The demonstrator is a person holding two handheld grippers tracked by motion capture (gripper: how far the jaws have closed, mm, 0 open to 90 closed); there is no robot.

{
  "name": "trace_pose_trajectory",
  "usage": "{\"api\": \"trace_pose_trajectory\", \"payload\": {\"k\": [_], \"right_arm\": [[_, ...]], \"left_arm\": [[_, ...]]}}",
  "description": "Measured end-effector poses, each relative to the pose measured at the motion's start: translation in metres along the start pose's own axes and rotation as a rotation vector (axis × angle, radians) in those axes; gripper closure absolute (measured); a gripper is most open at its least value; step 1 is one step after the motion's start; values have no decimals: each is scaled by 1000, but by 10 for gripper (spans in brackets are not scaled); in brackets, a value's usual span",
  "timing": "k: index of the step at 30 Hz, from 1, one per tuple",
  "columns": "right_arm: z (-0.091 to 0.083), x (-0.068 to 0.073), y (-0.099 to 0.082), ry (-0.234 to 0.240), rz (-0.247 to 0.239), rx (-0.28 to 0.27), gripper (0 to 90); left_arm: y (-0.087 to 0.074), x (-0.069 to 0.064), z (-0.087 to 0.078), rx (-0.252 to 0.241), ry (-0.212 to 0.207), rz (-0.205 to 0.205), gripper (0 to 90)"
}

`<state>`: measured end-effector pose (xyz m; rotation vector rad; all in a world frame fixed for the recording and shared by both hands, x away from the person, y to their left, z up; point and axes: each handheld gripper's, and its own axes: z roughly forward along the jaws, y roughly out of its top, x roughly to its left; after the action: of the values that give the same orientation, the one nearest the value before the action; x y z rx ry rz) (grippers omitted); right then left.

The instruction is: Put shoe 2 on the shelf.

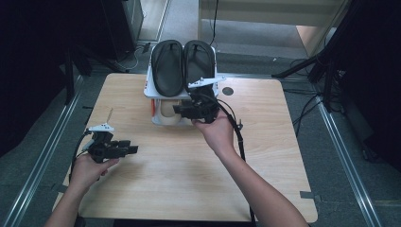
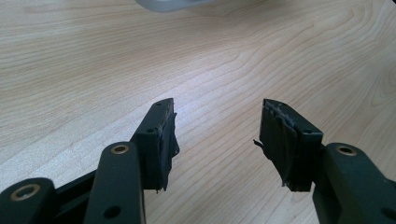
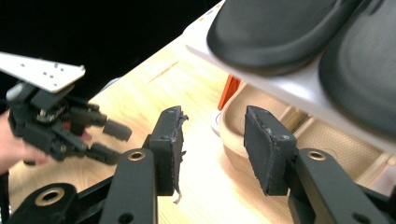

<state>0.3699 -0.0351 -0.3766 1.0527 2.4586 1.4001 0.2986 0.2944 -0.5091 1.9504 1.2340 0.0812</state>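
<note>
Beige and only half visible, the sandal on the lower shelf of the white shoe rack is what my right gripper is pointed at. In the right gripper view its rounded toe end sits just ahead of the jaws, slightly toward the right-hand one, and the pads are not touching it; the jaws stand apart with nothing pinched between them. The rest of that sandal runs back under the shelf, so I cannot make out its straps or whether a second one lies beside it.

From the high view I see what the gripper camera misses: the right gripper sits at the front of the rack, my hand behind it, and two black flip-flops lie side by side on the top shelf. The right gripper view cuts these to two dark soles above and to the right of the jaws. An orange part shows at the rack's near corner; I cannot tell what it is.

My left gripper rests well away from the rack, near the edge of the wooden table. Its own view shows both jaws spread wide over bare wood grain, holding nothing, with frayed pads. A pale blurred edge at the top of that view is too cropped to identify.
</note>
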Motion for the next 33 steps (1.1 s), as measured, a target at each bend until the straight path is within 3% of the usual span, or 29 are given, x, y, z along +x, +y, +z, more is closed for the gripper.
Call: {"api": "trace_pose_trajectory", "payload": {"k": [9,18,33], "right_arm": [[1,-6,-34,65,-22,-13,558],[-1,-19,-66,88,-27,-5,550],[-11,-38,-112,50,-17,7,549]], "left_arm": [[0,-2,2,5,1,9,462],[0,-2,4,11,4,10,461],[1,-10,9,32,-11,27,457]]}}
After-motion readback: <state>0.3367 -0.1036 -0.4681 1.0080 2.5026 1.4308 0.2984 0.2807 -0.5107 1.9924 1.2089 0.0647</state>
